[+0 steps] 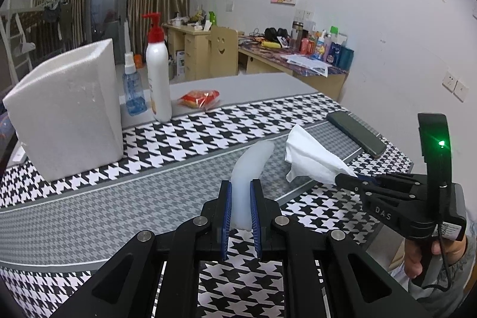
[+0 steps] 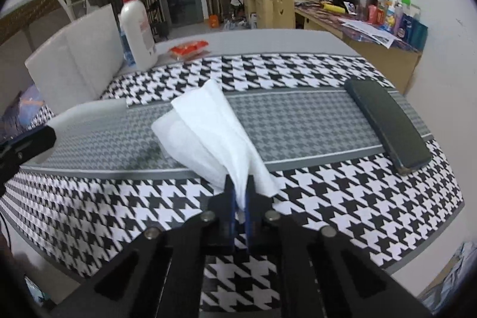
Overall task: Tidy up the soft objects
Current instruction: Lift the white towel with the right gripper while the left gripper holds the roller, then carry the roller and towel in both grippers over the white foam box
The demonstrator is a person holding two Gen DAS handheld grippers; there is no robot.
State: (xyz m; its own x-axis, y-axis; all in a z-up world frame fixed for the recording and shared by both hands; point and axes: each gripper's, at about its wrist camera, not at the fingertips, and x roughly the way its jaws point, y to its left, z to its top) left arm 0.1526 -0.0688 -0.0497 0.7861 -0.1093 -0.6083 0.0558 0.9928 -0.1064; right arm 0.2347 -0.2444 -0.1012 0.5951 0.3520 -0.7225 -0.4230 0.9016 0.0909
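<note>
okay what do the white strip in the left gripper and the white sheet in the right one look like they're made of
White strip: likely soft foam or silicone, matte, faintly translucent; it curves limply.
White sheet: probably tissue or a wet wipe, thin and matte, creased into soft folds.

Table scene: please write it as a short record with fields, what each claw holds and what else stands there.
left claw: shut on foam strip
right claw: shut on tissue
table cover: houndstooth cloth
phone: flat on cloth, right side
foam block: upright, far left
pump bottle: beside spray bottle
red packet: behind cloth
</note>
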